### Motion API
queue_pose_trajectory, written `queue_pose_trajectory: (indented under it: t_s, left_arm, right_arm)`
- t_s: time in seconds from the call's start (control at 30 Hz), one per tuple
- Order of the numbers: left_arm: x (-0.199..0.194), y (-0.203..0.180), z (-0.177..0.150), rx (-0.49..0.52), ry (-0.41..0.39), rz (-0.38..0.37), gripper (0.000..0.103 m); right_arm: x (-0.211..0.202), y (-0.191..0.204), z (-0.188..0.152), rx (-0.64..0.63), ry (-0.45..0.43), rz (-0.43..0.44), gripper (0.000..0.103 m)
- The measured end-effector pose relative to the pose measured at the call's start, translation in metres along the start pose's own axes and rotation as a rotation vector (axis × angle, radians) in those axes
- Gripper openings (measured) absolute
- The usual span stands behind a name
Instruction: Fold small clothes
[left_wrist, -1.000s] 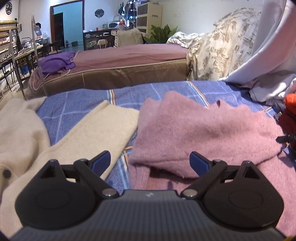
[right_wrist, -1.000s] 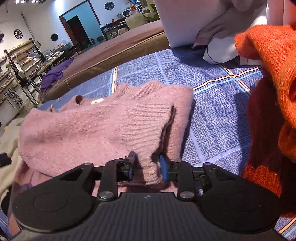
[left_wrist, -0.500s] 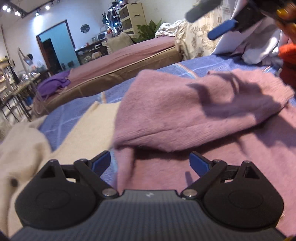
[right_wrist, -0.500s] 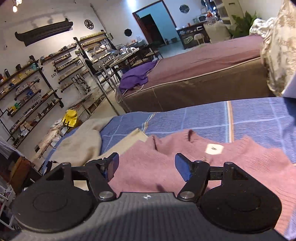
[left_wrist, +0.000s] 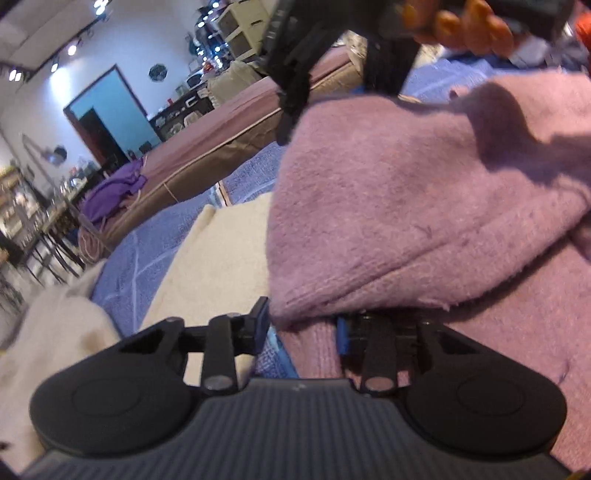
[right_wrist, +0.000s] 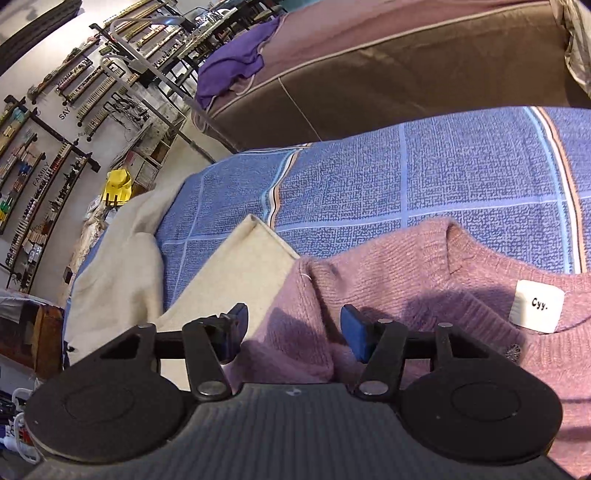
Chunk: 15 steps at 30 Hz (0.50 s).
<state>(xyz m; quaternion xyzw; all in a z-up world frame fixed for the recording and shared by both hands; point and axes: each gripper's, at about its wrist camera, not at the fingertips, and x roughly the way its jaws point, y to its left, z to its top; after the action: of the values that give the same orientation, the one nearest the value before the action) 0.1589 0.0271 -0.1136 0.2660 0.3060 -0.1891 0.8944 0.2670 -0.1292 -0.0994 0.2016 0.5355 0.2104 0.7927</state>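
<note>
Left wrist view: the left gripper (left_wrist: 302, 328) sits low at the near edge of the pink sweater (left_wrist: 424, 206), its jaws closing with a ridge of the lower knit layer between them; whether the pads already press the cloth cannot be told, since the folded-over upper layer overhangs and hides the right pad. The sweater lies directly ahead and to the right of the tool, its thick rounded fold suggesting a side already turned inward. Left of the jaws lies a cream garment (left_wrist: 218, 266), soft and flat, on the blue checked bedcover (left_wrist: 125, 258). Far ahead and above, the right gripper (left_wrist: 295, 107) hangs dark over the sweater's far edge, held by a person's fingers (left_wrist: 458, 18). Right wrist view: the right gripper (right_wrist: 291, 332) has its jaws wide and closing, straddling the shoulder corner of the pink sweater (right_wrist: 406, 280), pads clear of the cloth; this placement probably prepares a pinch at the corner for the next fold. The knit is fuzzy and ribbed at the neckline, where a white label (right_wrist: 537, 305) sits ahead-right. The cream garment (right_wrist: 236, 273) shows a crisp corner ahead-left, over the woven bedcover (right_wrist: 369, 177).
</note>
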Motion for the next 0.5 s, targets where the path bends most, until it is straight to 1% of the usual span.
queue_pose_trajectory:
  t_s: [0.07,0.1,0.13,0.17,0.2,0.23,0.27,0.3,0.33,0.37,0.4,0.43,0.47,0.5]
  left_arm:
    - [0.002,0.018,-0.006,-0.083,-0.007,-0.041,0.034]
    - [0.002,0.024,-0.01,-0.128,-0.006,-0.064,0.034]
    - [0.003,0.03,-0.015,-0.177,-0.001,-0.084,0.032]
    - [0.002,0.04,-0.023,-0.255,-0.001,-0.11,0.032]
    - [0.003,0.048,-0.03,-0.337,-0.002,-0.141,0.032]
    - [0.006,0.057,-0.038,-0.426,0.01,-0.181,0.031]
    - [0.011,0.067,-0.047,-0.511,0.042,-0.226,0.031]
    - [0.013,0.07,-0.051,-0.542,0.044,-0.241,0.031]
    - [0.013,0.072,-0.053,-0.537,0.038,-0.244,0.031]
    - [0.011,0.07,-0.052,-0.515,0.039,-0.236,0.031]
    - [0.008,0.068,-0.048,-0.489,0.042,-0.224,0.031]
    - [0.006,0.068,-0.046,-0.48,0.044,-0.217,0.033]
    - [0.005,0.069,-0.045,-0.484,0.046,-0.217,0.035]
    - [0.005,0.07,-0.045,-0.485,0.051,-0.214,0.039]
  right_arm:
    - [0.01,-0.001,0.004,0.003,0.038,0.003,0.089]
    - [0.02,-0.001,0.008,0.004,0.076,0.011,0.067]
    - [0.024,-0.001,0.01,0.015,0.089,0.025,0.029]
    - [0.025,-0.001,0.011,0.026,0.08,0.043,0.027]
    - [0.024,0.0,0.014,0.03,0.053,0.063,0.013]
    - [0.02,0.003,0.018,0.015,0.007,0.064,0.01]
    - [0.017,0.005,0.023,-0.008,-0.039,0.06,0.001]
    - [0.016,0.005,0.026,-0.019,-0.08,0.055,0.0]
    - [0.021,0.002,0.03,-0.006,-0.08,0.052,0.0]
    - [0.029,-0.001,0.034,0.005,-0.064,0.046,0.0]
    - [0.037,-0.002,0.035,-0.004,-0.041,0.018,0.0]
    - [0.044,0.003,0.033,-0.052,-0.014,-0.04,0.002]
    - [0.043,0.009,0.029,-0.112,-0.028,-0.082,0.007]
    - [0.036,0.016,0.023,-0.15,-0.052,-0.077,0.019]
